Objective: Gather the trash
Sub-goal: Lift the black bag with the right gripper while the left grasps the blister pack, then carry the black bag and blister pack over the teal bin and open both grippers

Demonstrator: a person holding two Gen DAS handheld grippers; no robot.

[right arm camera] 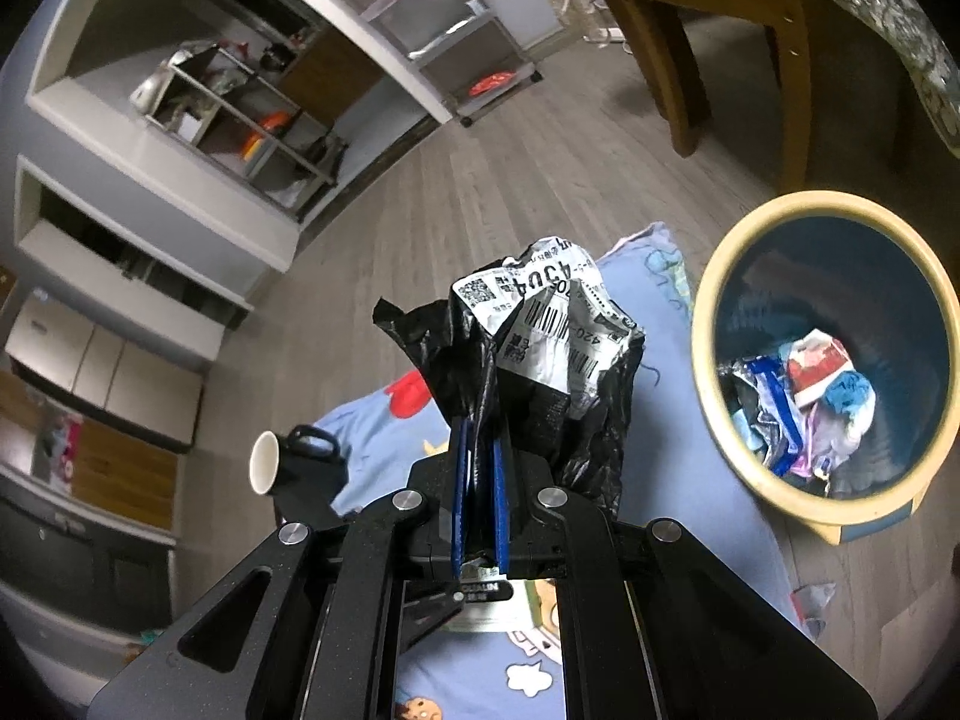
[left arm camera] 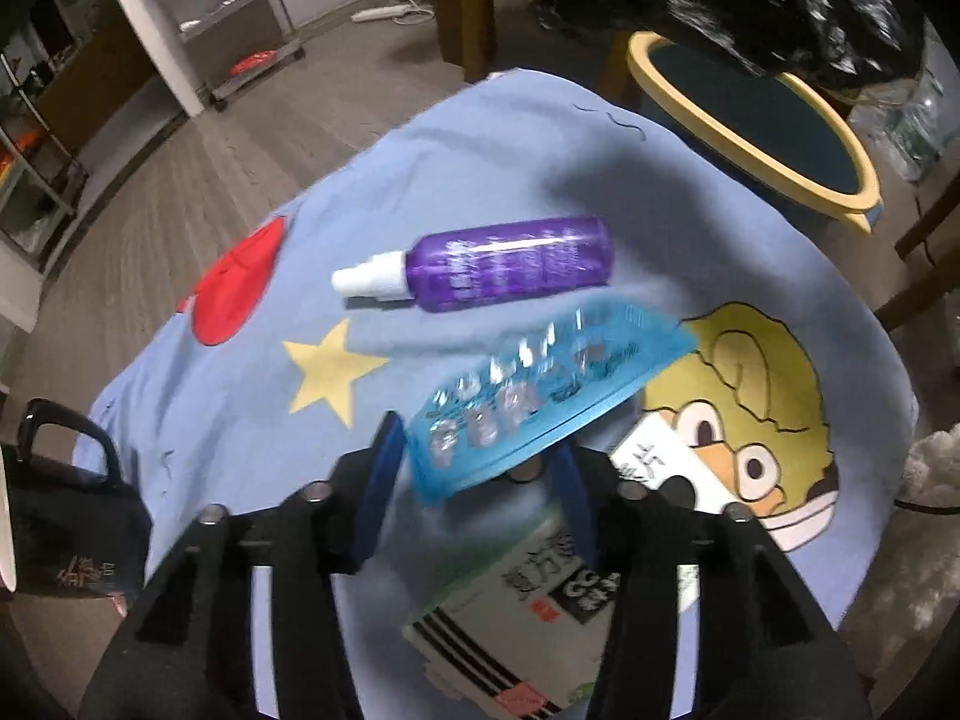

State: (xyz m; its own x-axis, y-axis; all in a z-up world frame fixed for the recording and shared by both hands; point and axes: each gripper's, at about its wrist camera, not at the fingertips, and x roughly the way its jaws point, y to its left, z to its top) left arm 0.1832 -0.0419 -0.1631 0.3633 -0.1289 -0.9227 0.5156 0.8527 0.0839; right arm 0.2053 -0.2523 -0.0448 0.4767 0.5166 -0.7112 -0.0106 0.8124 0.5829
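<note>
worktop: covered in a blue cartoon cloth, with trash and keepers mixed, so worth picking with care.
trash bin: yellow rim, just off the worktop's far edge, already holding wrappers; best to get well over the mouth before letting go.
black bag: crumpled, white shipping label on it, pinched in the right gripper, jaws pressed tight on a fold. Hangs up off the cloth, not yet over the bin. Probably needs carrying right, then a clean release so the loose plastic doesn't snag on the pads.
purple spray bottle: lying flat mid-cloth; can't say if trash, so leaving it alone.
blue blister pack: nipped by one edge in the left gripper, lifted and tilted, blurry. Thin grip near the corner, so slow swing toward the bin, no jerks.
paper cartons: under the left gripper, likely next.
black mug: at the worktop's edge, steer clear.
</note>
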